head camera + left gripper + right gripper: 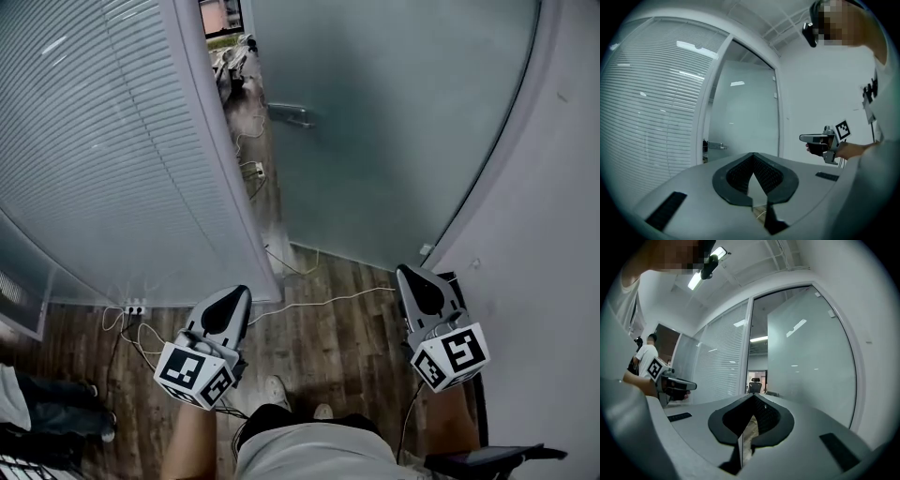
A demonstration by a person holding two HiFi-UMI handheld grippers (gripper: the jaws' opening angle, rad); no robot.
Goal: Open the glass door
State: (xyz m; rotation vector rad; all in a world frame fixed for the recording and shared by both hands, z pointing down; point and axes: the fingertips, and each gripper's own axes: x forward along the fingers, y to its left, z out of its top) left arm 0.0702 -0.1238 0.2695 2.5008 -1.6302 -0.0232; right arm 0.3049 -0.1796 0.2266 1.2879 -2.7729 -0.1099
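The frosted glass door [394, 122] stands ajar, with its metal handle [289, 114] near the open edge, and a gap beside it shows the room beyond. My left gripper [242, 291] and right gripper [403, 272] are both held level well short of the door, and neither touches it. In the left gripper view the left gripper [753, 157] has its jaws together with nothing between them; the handle [717, 146] shows far ahead and the right gripper [811, 138] off to the right. The right gripper [752, 397] is shut and empty, facing the door [806, 362].
A glass partition with blinds [103, 159] runs along the left and a white wall [562, 234] along the right. Cables [328, 300] and a power strip [135, 307] lie on the wooden floor. An office chair [754, 386] stands beyond the gap. Another person [647, 352] stands to the left.
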